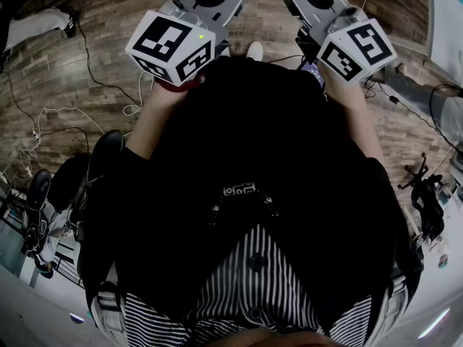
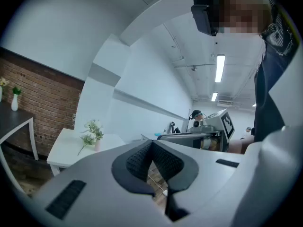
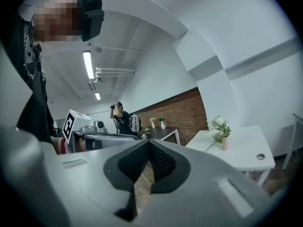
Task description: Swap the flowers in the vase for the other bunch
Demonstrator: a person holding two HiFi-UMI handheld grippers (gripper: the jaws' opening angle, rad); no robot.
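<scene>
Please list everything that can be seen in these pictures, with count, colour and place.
white table: one, white, near the brick wall.
vase: one, pale, on the white table.
flowers: one bunch, white and green, in the vase.
loose bunch: one, green, apparently lying beside the vase.
dark table: one, dark, against the brick wall.
small vases: two, white, on the dark table.
bystander: one, dark clothes, far back.
cables: several, white and black, on the wood floor.
left gripper: one, grey, held out front, shut, empty.
right gripper: one, grey, held out front, shut, empty.
</scene>
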